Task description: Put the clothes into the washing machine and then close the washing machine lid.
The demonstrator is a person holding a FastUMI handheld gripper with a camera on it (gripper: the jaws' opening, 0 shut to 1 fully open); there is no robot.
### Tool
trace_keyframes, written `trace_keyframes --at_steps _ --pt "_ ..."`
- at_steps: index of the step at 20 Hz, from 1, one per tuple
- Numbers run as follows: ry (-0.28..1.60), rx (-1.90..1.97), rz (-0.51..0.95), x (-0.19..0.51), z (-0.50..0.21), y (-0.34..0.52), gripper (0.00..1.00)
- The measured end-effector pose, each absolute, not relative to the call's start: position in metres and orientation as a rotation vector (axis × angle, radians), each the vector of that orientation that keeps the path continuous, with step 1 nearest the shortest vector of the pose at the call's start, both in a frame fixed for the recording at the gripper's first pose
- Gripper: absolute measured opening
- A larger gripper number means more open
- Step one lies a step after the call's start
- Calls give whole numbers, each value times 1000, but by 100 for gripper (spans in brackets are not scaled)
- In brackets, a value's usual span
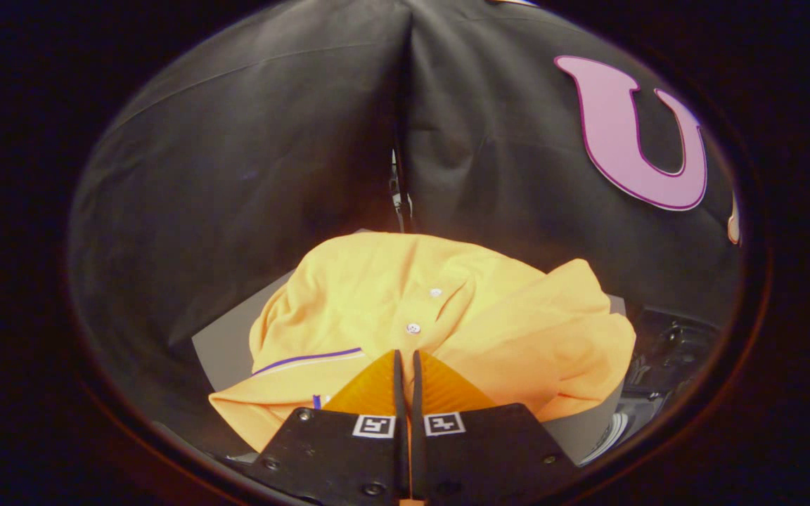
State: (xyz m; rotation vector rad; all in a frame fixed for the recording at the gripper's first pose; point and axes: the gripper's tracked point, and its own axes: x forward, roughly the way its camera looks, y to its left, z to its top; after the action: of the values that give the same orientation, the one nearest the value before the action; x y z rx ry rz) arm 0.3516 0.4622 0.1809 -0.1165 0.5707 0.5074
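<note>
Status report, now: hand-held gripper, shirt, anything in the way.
Hand-held gripper fingers nearly closed, a thin fold of cloth between them. Orange shirt bunched on grey surface, just ahead. Washing machine beside it. Nothing blocking.

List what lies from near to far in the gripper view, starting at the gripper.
Gripper, fingers nearly together over the cloth → orange shirt, heaped just ahead of the fingers → grey surface beneath it → black cloth wall behind. Whether the fingers pinch the shirt cannot be told.
</note>
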Motion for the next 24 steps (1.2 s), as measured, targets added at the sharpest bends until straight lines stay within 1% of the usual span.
trace_keyframes --at_steps 4,9,12,17,20,24 --pt "520 -149 493 352 187 461 1" --pt "431 -12 484 352 208 457 0" --pt "432 59 495 349 212 447 0" --pt "435 199 468 355 212 414 0" --pt "408 221 408 354 227 388 0" --pt "372 205 307 342 275 360 0"
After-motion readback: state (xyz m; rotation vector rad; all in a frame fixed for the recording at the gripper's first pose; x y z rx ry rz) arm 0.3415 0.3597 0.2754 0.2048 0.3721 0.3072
